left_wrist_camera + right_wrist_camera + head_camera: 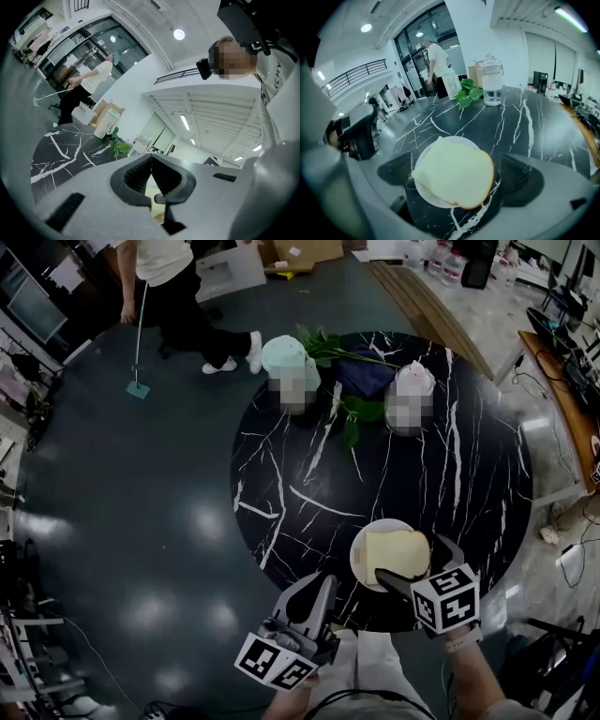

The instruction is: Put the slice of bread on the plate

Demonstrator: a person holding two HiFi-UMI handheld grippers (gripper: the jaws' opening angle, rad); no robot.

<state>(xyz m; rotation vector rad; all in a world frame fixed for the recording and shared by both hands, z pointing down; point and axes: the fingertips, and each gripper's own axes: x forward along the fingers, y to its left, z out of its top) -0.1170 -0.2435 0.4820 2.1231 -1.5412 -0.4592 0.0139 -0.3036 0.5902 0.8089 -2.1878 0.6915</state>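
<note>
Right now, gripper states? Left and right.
Left gripper: closed, empty.
Right gripper: open, jaws either side of the bread slice on the plate, not gripping it.

The left gripper (317, 585) and right gripper (412, 561) are moulded grey, lined with black ribbed pads (518, 180); pale clothing (370, 667) is worn.

Surface (309, 493): black stone-look top with white veining, polished and glossy.
Plate (357, 559), lower right of frame: white, smooth, glazed look.
Slice of bread (398, 552): pale soft crumb, matt, with a thin tan crust.
Right gripper (457, 174) fingers (520, 178): matt grey plastic, ribbed black pads.
Floor (141, 521), left of frame: dark, shiny, mirroring lights.
Jar (492, 84): clear glass.
</note>
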